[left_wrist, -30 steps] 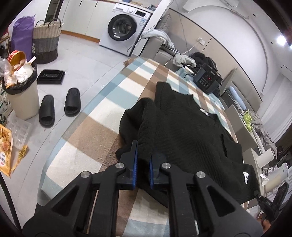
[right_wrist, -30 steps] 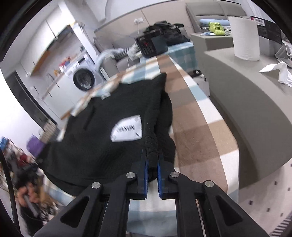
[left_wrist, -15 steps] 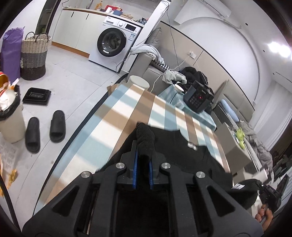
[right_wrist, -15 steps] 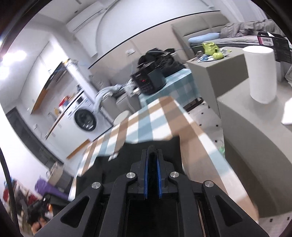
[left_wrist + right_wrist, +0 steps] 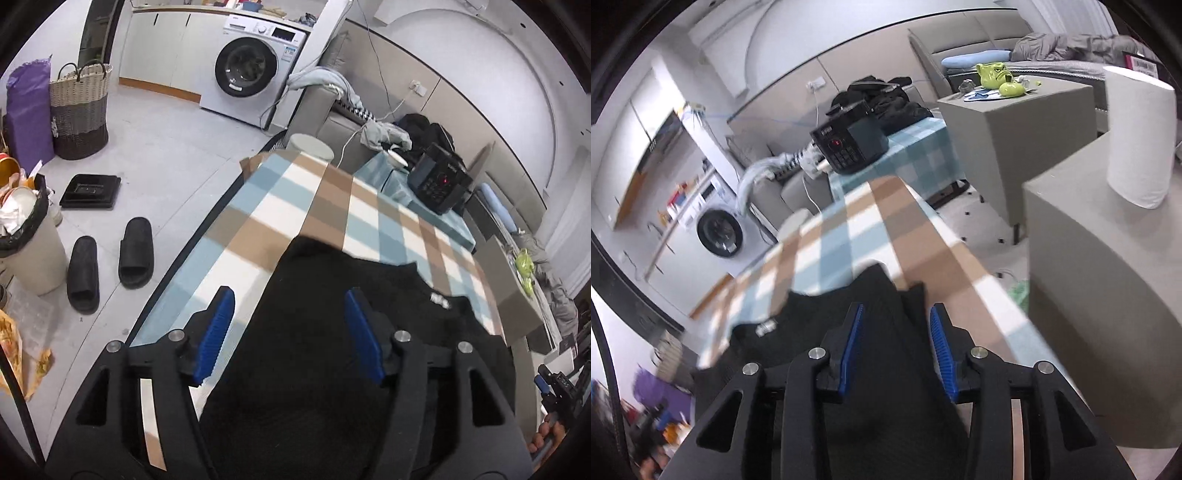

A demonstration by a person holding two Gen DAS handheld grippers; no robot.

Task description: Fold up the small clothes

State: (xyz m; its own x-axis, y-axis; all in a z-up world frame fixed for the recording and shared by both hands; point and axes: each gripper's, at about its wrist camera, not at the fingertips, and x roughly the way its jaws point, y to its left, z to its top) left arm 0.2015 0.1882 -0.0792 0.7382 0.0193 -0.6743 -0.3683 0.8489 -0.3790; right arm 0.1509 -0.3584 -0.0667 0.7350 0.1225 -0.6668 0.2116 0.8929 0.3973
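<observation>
A black knit garment (image 5: 332,332) lies folded over on the checked tablecloth (image 5: 295,206), its white neck label (image 5: 441,300) facing up. My left gripper (image 5: 288,325) hovers over the garment's left part, its jaws opening, the blue pads (image 5: 216,332) clear of the cloth. In the right wrist view the same garment (image 5: 886,369) lies under my right gripper (image 5: 895,343), whose jaws are opening too, with the cloth below them and not pinched. The garment's near part is hidden by both grippers' bodies.
A black device (image 5: 439,184) with a red light sits on the far table end. A grey counter (image 5: 1108,295) with a paper roll (image 5: 1137,136) stands right of the table. On the floor to the left are slippers (image 5: 110,262), a bin (image 5: 26,236) and a washing machine (image 5: 251,70).
Both grippers carried a pinched fold of the garment across toward the far side, then opened and let the cloth go. The garment now lies folded over itself.
</observation>
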